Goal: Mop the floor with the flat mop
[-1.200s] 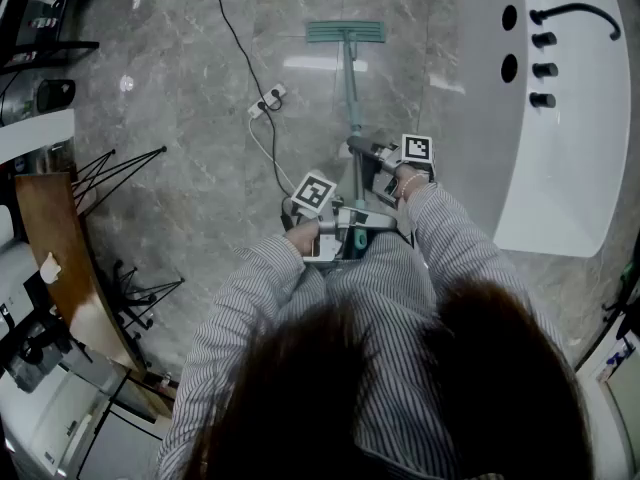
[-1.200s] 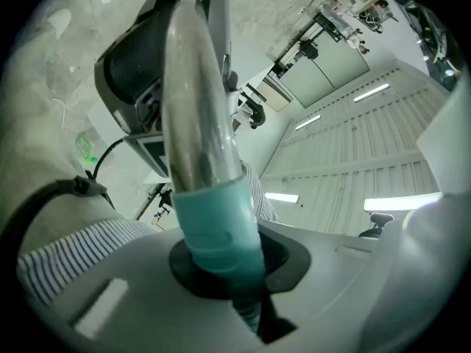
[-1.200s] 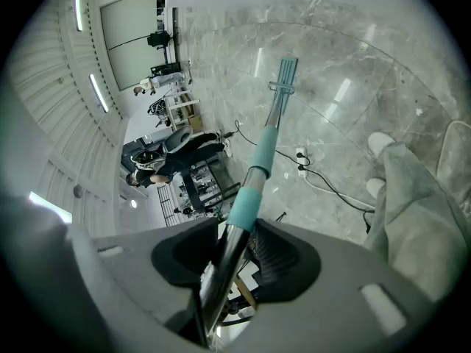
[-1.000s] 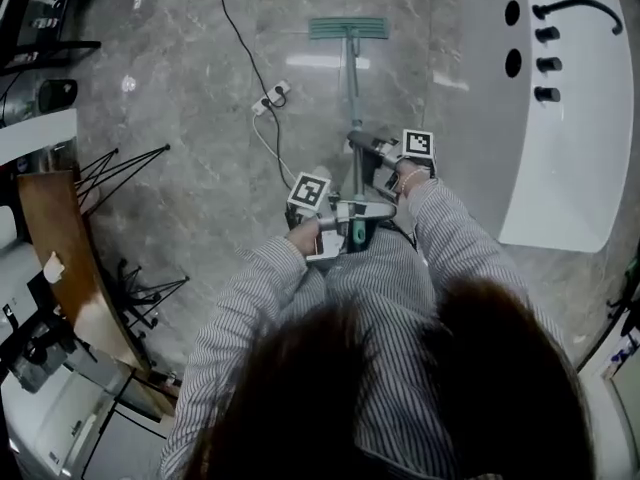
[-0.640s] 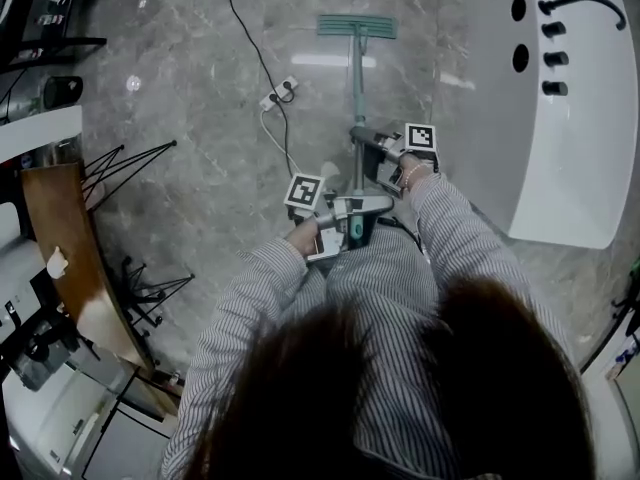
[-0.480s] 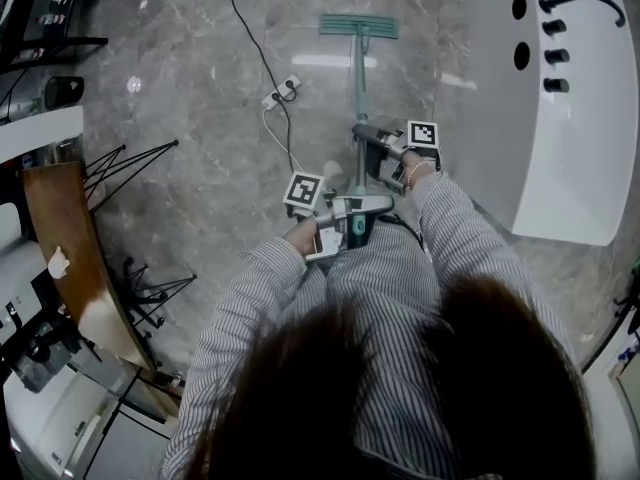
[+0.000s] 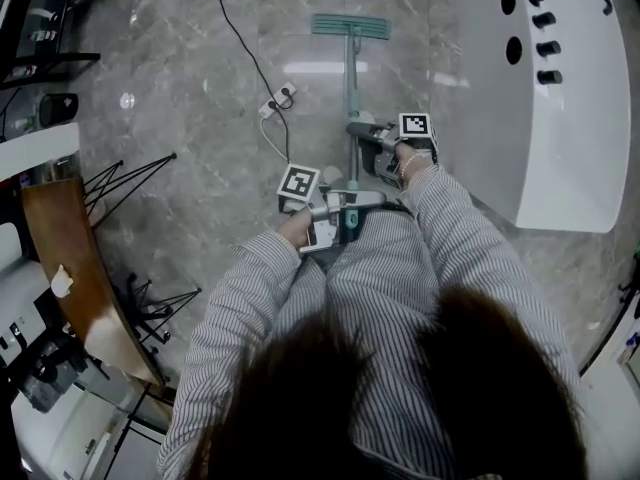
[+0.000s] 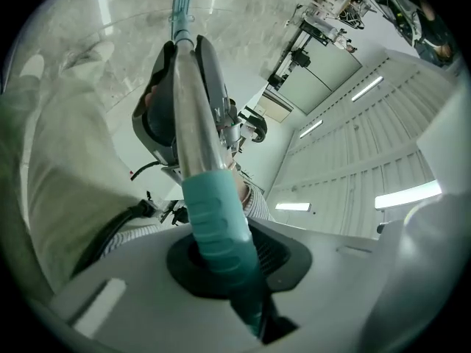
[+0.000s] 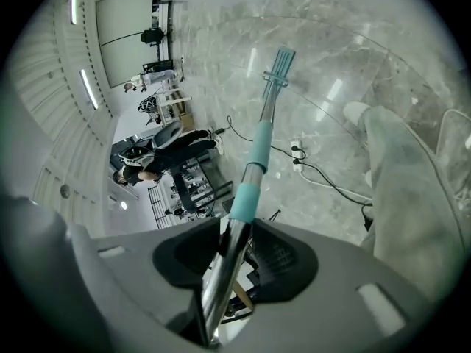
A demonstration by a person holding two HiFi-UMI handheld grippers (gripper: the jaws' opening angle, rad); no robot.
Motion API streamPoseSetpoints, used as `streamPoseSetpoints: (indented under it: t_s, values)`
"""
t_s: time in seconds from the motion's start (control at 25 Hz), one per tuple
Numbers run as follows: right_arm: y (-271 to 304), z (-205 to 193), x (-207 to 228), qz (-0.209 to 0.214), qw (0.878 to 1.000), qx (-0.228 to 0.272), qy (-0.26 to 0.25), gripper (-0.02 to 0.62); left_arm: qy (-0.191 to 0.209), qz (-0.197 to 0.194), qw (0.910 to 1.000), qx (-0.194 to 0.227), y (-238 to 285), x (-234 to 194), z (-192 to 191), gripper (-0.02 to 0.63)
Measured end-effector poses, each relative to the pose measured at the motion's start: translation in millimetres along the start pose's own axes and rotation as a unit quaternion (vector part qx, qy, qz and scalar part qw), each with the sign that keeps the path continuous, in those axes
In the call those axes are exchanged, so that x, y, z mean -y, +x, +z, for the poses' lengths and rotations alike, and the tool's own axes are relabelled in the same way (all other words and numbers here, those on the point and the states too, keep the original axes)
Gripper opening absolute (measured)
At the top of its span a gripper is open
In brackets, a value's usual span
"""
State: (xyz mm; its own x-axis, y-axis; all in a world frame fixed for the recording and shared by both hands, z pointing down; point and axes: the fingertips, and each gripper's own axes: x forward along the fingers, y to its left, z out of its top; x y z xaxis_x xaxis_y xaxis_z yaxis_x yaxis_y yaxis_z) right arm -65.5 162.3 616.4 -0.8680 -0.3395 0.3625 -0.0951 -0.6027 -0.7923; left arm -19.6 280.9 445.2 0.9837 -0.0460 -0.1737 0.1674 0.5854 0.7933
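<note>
Mop [image 7: 350, 78] sits upper centre of head view, teal pad [image 7: 349, 26] flat on marble floor [image 7: 180, 78], handle running down-frame to the person. Left tool [image 7: 343, 220] clamped on teal grip at handle's top end. Right tool [image 7: 360, 133] clamped on bare metal shaft, nearer the pad. Power strip [image 7: 275, 98] just left of handle.

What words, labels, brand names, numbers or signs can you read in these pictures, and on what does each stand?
None: no view shows any readable text.
Left gripper: its cube bears only a black-and-white square pattern, no letters or digits.
Right gripper: its cube bears the same kind of pattern, no text.
Flat mop: no label or brand can be seen on its head or handle.
</note>
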Motion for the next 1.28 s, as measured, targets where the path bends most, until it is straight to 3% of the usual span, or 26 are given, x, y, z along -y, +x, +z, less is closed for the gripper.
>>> streamPoseSetpoints:
  t_s: [0.16,0.36,0.48,0.68,0.88,1.0,1.12,1.28]
  values:
    - [11,42,-23,0.005,1.0,-0.003,-0.005,0.138,0.001,0.004,1.0,0.0,10,19,42,0.044]
    - [29,129,-69,0.012,1.0,0.003,-0.003,0.138,0.001,0.002,0.9992,0.04,30,58,134,0.038]
    - [39,189,-101,-0.01,1.0,0.001,-0.01,0.135,-0.01,0.005,0.9988,0.048,49,88,192,0.026]
    - [39,322,-193,-0.033,0.999,-0.018,-0.012,0.133,-0.009,0.007,0.9994,0.032,119,176,312,0.026]
    - [39,340,-204,-0.024,0.999,0.028,-0.012,0.133,0.005,-0.026,0.9987,0.044,127,186,332,0.029]
    - [36,380,-228,-0.017,0.999,0.036,-0.007,0.133,0.009,-0.036,0.9976,0.059,148,207,371,0.034]
    - [35,421,-253,-0.022,0.999,0.036,-0.01,0.133,0.01,-0.03,0.9974,0.065,169,229,408,0.032]
    - [39,423,-249,-0.023,0.999,0.029,-0.007,0.131,0.009,-0.001,0.9988,0.049,168,220,408,0.029]
